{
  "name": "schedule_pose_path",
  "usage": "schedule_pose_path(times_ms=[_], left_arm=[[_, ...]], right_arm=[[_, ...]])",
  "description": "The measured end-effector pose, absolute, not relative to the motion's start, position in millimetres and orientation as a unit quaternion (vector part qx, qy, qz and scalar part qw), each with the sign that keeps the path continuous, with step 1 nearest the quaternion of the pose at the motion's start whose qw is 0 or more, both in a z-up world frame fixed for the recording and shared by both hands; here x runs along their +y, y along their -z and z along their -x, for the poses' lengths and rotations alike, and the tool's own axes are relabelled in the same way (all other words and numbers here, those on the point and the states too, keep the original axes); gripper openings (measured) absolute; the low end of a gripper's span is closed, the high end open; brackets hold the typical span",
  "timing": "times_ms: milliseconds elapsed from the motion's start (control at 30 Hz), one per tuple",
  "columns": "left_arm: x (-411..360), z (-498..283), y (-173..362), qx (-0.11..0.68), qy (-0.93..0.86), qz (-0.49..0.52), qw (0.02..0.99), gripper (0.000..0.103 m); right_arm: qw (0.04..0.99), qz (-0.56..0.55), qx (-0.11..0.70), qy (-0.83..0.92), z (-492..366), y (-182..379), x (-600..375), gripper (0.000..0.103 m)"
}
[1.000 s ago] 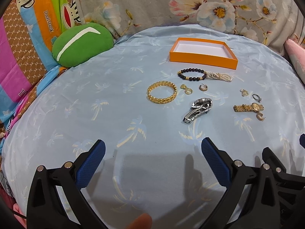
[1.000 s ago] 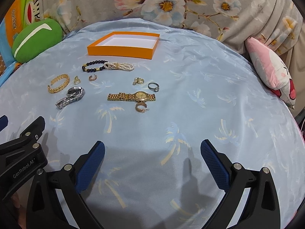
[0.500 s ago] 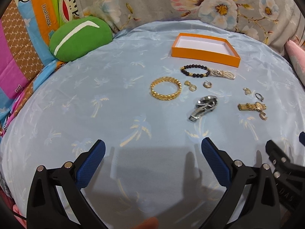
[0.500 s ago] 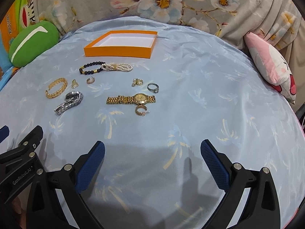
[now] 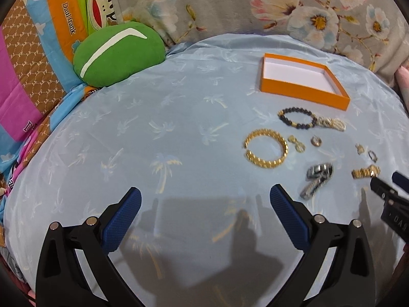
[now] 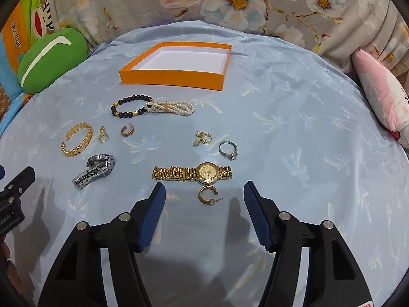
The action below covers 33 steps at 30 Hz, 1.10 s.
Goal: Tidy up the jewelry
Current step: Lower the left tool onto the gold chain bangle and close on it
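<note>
An empty orange box [image 6: 176, 67] [image 5: 303, 79] sits at the back of the blue sheet. In front lie a black bead bracelet [image 6: 130, 106], pearl bracelet [image 6: 171, 107], gold bangle [image 6: 76, 139] [image 5: 265, 148], silver watch [image 6: 94, 170] [image 5: 318, 179], gold watch [image 6: 193, 172], silver ring [image 6: 228, 149], and small gold earrings [image 6: 208, 194]. My right gripper [image 6: 204, 192] is open, its fingertips just short of the gold watch, with the gold hoop earring between them. My left gripper [image 5: 204, 197] is open and empty, left of the silver watch.
A green cushion [image 5: 117, 53] lies at the back left and a pink plush pillow [image 6: 381, 94] at the right edge. Floral fabric [image 6: 230, 2] rises behind the box. The right gripper's body shows at the left view's right edge [image 5: 391, 204].
My right gripper has moved forward toward the gold watch and its jaws have narrowed. My left gripper has shifted left, so the jewelry sits further right in its view.
</note>
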State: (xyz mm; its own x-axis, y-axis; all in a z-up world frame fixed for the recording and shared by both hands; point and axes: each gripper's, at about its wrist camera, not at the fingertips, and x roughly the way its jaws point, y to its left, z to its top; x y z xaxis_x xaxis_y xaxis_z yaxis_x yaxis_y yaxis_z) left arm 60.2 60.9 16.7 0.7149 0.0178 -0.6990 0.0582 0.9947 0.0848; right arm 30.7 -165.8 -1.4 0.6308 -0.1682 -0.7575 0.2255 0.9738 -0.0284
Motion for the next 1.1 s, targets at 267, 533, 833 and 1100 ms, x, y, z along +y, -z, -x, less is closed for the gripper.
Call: schedule_pose_path(times_ms=[267,533,833,1100], left_arm=[[32,-101,-14,0.396,0.05,-0.065,0.915,0.098],[6,-128,6,0.417,0.055,-0.078,0.904,0.097],[-5,-137,13,0.428,0.076,-0.067,0.898,0.066],[-7,-126,8,0.418,0.097,-0.066,0.901,0.053]], right_arm=[[0.903,-0.039,0.411,0.121,-31,3,-171,0.06],[0.903,-0.034,0.41,0.124,-25,6,-170,0.061],[0.902,-0.034,0.414,0.117,-24,10,-164,0.062],[0.906,-0.025,0.413,0.09,-29,5,-141,0.062]])
